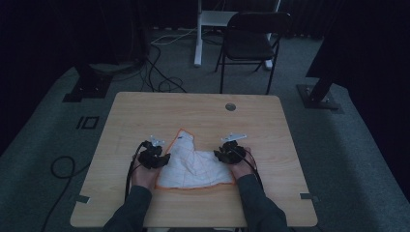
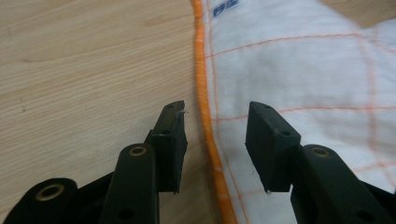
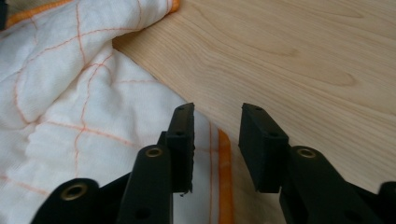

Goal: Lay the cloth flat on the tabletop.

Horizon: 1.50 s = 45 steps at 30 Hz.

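A white cloth (image 1: 193, 166) with an orange hem and thin orange grid lines lies crumpled on the wooden table (image 1: 145, 111), one corner peaked toward the far side. My left gripper (image 1: 158, 153) sits at the cloth's left edge. In the left gripper view its jaws (image 2: 215, 126) stand open over the orange hem, pads off the cloth (image 2: 303, 70). My right gripper (image 1: 225, 153) is at the cloth's right edge. In the right gripper view it (image 3: 217, 126) is open too, straddling the hem, with the cloth (image 3: 70, 93) on its left and bare wood (image 3: 303, 60) on its right.
A round cable hole (image 1: 230, 107) sits near the table's far edge. Beyond the table stand a black folding chair (image 1: 251, 41) and a white desk leg (image 1: 198, 34). Cables (image 1: 159, 72) trail over the floor, and dark stand bases (image 1: 87, 89) flank the table.
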Motion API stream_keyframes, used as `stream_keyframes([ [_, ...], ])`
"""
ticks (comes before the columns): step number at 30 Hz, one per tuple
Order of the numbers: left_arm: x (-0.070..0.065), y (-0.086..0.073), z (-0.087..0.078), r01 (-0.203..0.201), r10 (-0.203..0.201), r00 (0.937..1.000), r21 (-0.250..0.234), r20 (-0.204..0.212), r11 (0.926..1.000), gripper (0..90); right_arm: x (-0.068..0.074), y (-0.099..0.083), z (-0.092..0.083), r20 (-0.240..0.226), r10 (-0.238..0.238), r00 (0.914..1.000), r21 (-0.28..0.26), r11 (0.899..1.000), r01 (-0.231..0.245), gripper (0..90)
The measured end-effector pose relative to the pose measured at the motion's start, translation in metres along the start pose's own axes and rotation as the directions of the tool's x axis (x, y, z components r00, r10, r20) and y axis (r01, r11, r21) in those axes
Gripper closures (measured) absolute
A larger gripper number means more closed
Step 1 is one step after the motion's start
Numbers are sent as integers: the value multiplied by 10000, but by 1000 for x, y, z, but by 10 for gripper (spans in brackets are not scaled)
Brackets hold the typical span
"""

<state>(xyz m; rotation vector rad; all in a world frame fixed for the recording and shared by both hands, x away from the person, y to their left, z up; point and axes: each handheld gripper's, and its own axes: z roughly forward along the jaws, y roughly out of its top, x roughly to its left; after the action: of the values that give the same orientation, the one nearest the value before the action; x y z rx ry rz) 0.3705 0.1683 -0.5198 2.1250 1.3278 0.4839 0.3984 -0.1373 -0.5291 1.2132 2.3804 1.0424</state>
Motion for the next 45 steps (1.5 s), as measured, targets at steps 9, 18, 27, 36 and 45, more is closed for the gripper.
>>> stream_keyframes([
  [9,-3,-5,6,15,-24,9995,270,306,9996,813,2,-2,6,-217,-173,9996,397,9990,182,844],
  [18,3,-22,-9,243,-249,9994,226,260,9994,874,-8,-13,-17,460,30,9989,-111,9999,-25,856],
  [27,-1,-35,-20,377,-385,9988,256,318,9990,875,-10,-20,-45,590,175,9981,-813,9966,-126,856],
  [36,-1,-37,-25,451,-457,9986,238,257,9987,735,2,-27,-41,113,-128,9999,-413,9991,133,751],
  [45,-12,-17,-17,59,-47,9987,-238,499,9997,682,2,1,-23,179,-102,9998,-626,9980,113,699],
])
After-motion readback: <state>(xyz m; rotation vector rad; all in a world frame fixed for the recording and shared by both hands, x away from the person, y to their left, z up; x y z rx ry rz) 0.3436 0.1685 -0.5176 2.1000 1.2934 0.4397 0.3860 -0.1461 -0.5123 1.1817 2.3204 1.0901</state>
